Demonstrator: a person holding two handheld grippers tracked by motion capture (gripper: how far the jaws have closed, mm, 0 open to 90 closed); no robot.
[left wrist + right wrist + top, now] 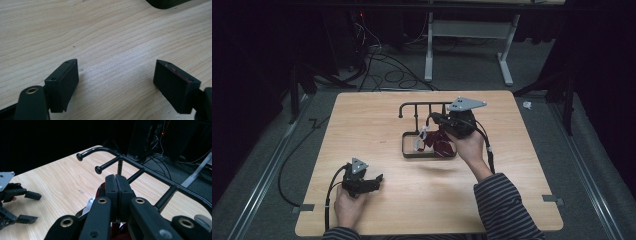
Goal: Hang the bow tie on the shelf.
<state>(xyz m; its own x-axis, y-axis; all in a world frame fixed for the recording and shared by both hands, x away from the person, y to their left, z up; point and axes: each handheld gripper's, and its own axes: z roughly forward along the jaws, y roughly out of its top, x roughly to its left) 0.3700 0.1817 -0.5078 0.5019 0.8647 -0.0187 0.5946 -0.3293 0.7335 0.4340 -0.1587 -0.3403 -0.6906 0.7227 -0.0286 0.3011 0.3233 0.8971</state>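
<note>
A black metal rack (414,106) with several pegs stands mid-table on a rectangular base frame (404,146). A dark red striped cloth item (440,142) hangs down into that base frame, with a white-and-red piece (419,141) beside it. My right gripper (433,118) is above the base frame, just in front of the pegs, shut on the top of the cloth. In the right gripper view its jaws (115,178) are pressed together, red fabric (101,188) shows under them, and the rack's bar (140,163) runs close behind. My left gripper (378,181) rests open on the table at the near left, nothing between its jaws (115,72).
The wooden table (362,125) has bare wood left of the rack and along the front. Tape marks (306,207) sit at the front corners. Cables (382,70) and a desk frame (469,30) lie on the floor beyond the far edge.
</note>
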